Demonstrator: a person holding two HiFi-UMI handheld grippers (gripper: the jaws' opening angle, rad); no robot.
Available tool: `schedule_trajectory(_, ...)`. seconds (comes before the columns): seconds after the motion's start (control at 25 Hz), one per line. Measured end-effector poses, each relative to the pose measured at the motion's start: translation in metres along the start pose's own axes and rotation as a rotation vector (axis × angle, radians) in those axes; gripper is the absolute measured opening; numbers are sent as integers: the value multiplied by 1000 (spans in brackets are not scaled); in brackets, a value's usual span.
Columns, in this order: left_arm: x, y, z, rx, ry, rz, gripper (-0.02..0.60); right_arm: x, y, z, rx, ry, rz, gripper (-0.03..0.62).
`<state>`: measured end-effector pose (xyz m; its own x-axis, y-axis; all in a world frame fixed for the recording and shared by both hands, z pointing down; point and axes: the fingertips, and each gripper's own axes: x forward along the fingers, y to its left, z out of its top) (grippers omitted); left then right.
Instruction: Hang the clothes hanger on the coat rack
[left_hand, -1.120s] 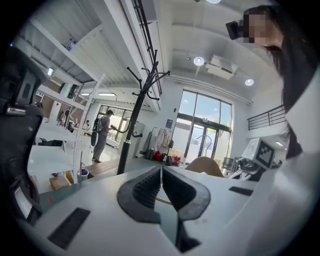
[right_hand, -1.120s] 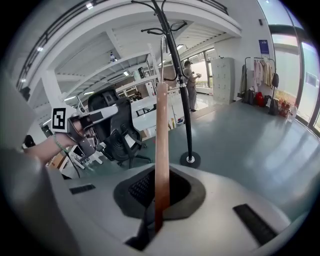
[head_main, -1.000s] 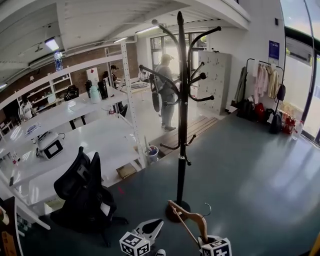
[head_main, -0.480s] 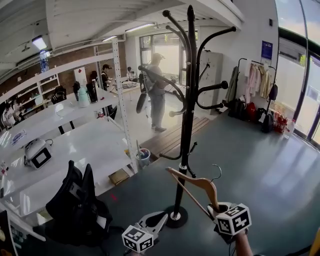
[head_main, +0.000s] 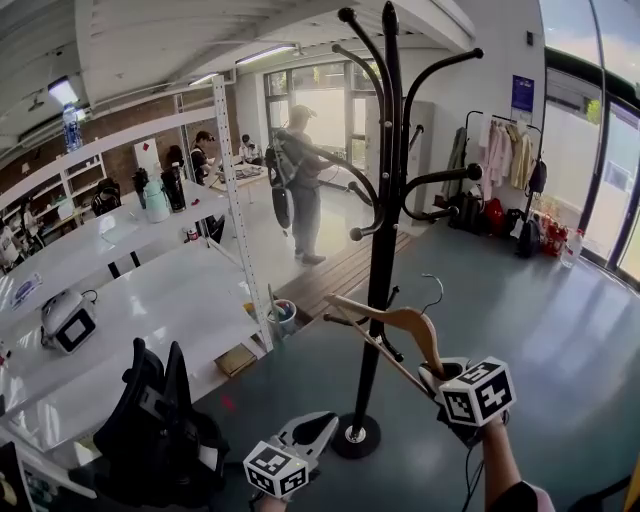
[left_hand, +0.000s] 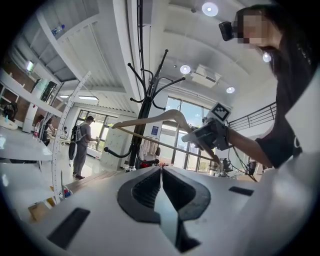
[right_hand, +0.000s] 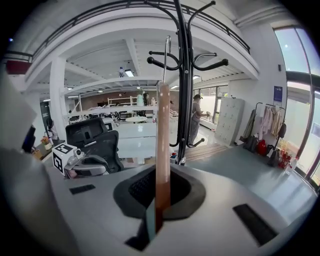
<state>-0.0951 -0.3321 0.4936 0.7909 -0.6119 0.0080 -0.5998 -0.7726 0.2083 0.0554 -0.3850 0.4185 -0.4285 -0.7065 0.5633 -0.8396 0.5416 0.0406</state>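
Observation:
The black coat rack (head_main: 378, 250) stands mid-floor, its curved arms spreading near the top. A wooden clothes hanger (head_main: 392, 322) with a metal hook (head_main: 436, 290) is held up just right of the pole, below the arms and clear of them. My right gripper (head_main: 436, 372) is shut on the hanger's lower end. In the right gripper view the hanger (right_hand: 162, 140) runs up from the jaws, its hook beside the coat rack (right_hand: 184, 75). My left gripper (head_main: 322, 425) hovers low near the rack's base, shut and empty. The left gripper view shows the hanger (left_hand: 150, 119) in front of the coat rack (left_hand: 145, 107).
A black office chair (head_main: 165, 420) stands at the lower left by long white benches (head_main: 150, 290) and a white upright post (head_main: 240, 220). A person with a backpack (head_main: 300, 190) stands beyond the rack. A garment rail (head_main: 495, 160) is at the far right wall, and a small bucket (head_main: 282, 318) by the post.
The right gripper has risen with the hanger, from near the rack's base to about mid-pole height. The left gripper shifted slightly, and the rack now looks closer.

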Motion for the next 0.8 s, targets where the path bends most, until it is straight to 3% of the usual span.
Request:
schedule_trajectory(0.24, 9, 1, 20, 39, -25, 4, 3, 15, -7, 27, -52, 7, -4, 6)
schedule_trajectory(0.48, 22, -9, 29, 71, -23, 22, 3, 26, -21, 67, -81, -21, 25, 6)
schedule_trajectory(0.8, 38, -23, 34, 85, -23, 50, 3, 53, -30, 94, -154, 21, 79, 7)
